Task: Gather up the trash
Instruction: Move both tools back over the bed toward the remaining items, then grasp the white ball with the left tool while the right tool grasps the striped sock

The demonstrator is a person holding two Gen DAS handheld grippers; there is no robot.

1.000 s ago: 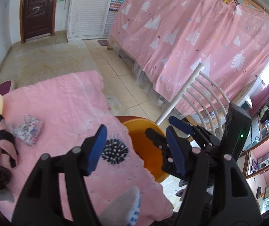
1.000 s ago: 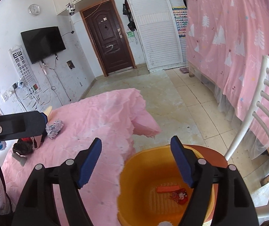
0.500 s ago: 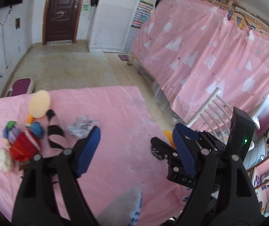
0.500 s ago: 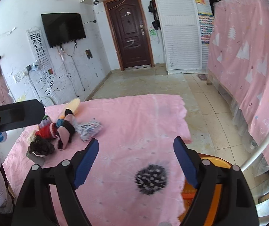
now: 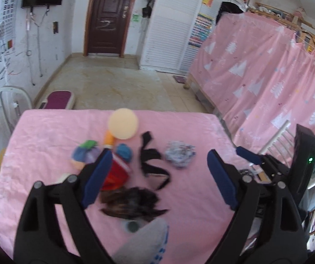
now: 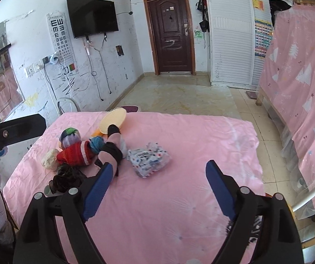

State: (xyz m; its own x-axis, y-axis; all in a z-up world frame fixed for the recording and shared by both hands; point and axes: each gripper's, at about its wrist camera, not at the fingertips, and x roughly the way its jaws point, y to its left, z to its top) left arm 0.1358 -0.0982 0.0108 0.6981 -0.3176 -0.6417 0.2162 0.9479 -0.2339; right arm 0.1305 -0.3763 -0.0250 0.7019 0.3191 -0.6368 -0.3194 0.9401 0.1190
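Both grippers hang over the pink-covered desk (image 6: pixel 179 198), fingers spreading wider, nothing between them: left gripper (image 5: pixel 157 176), right gripper (image 6: pixel 157 182). The crumpled wrapper (image 6: pixel 148 158) lies mid-desk beside the doll (image 6: pixel 76 149), and a dark, blurry clump (image 5: pixel 131 202), possibly hair, lies nearer.

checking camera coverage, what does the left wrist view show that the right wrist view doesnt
Only the left wrist view: the right gripper at its right edge, and a grey sleeve at the bottom.

Only the right wrist view: the wall TV in full, with the eye chart readable beside it.

Both: the pink-covered table, the round brush, the red-sweatered doll, the crumpled printed wrapper, the dark tuft of hair, the brown door. Each view's own jaws are opening with nothing between them.
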